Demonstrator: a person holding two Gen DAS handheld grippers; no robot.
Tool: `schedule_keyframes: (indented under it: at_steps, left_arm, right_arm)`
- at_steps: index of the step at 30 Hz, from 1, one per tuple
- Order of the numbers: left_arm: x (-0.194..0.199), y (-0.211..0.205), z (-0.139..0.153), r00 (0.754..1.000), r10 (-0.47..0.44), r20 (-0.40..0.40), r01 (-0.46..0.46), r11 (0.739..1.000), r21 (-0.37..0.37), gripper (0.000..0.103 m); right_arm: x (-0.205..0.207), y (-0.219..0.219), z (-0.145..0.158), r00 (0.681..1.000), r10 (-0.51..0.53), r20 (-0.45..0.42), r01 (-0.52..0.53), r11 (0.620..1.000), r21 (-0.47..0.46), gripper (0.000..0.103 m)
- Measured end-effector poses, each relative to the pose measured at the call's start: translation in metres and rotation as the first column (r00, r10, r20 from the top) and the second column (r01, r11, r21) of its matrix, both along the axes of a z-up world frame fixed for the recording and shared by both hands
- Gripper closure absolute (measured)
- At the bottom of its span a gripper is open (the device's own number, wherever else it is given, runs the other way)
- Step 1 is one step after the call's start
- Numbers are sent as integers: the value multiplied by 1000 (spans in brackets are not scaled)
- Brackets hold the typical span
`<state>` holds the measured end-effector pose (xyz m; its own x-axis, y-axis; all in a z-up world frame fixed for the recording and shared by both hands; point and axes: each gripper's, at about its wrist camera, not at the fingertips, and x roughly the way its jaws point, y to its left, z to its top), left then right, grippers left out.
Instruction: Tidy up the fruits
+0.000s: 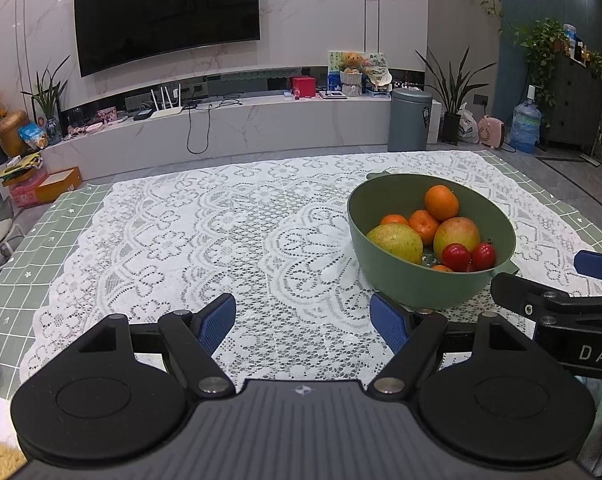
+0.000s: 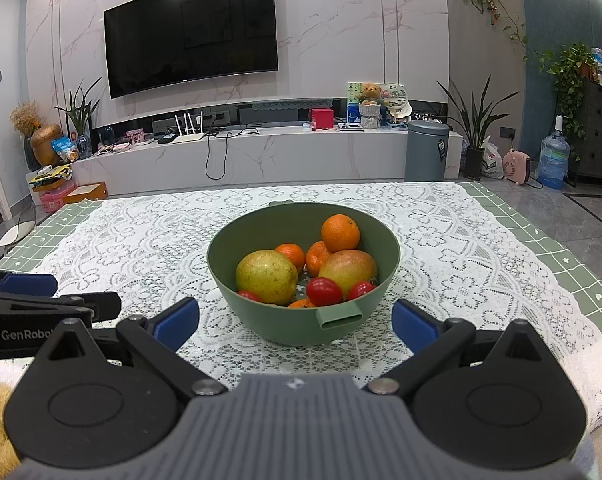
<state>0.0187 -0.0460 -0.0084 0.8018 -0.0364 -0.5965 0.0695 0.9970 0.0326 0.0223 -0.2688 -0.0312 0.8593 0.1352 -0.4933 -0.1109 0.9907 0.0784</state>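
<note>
A living room with a wall-mounted television (image 2: 191,34) lies behind a desk (image 1: 81,216) under a white lace cloth (image 2: 461,248), where a green bowl (image 2: 229,276) holds all the fruit: two large yellow-red fruits, perhaps mangoes (image 2: 267,277), oranges (image 2: 340,233) and small red tomatoes (image 2: 323,291). The left tool (image 1: 303,320) and right tool (image 2: 295,318) hover before it, jaws apart and empty. The round fruits are piled loosely, so lifting one could roll its neighbours.

I can read 2 bits of lettering. In my left wrist view, white "DAS" sits on the right gripper (image 1: 581,280) body, cut off by the frame edge. In my right wrist view, "GenRobo" sits on the left gripper (image 2: 41,300) body, its end hidden.
</note>
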Motion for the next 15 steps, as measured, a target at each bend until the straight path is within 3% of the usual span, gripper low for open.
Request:
schedule_keyframes:
  at_steps: [15]
  left_arm:
    - [1,1,2,1000,-2,-9,2,1000,-13,14]
  right_arm:
    - [0,0,0,1000,1,0,-1,1000,0,4]
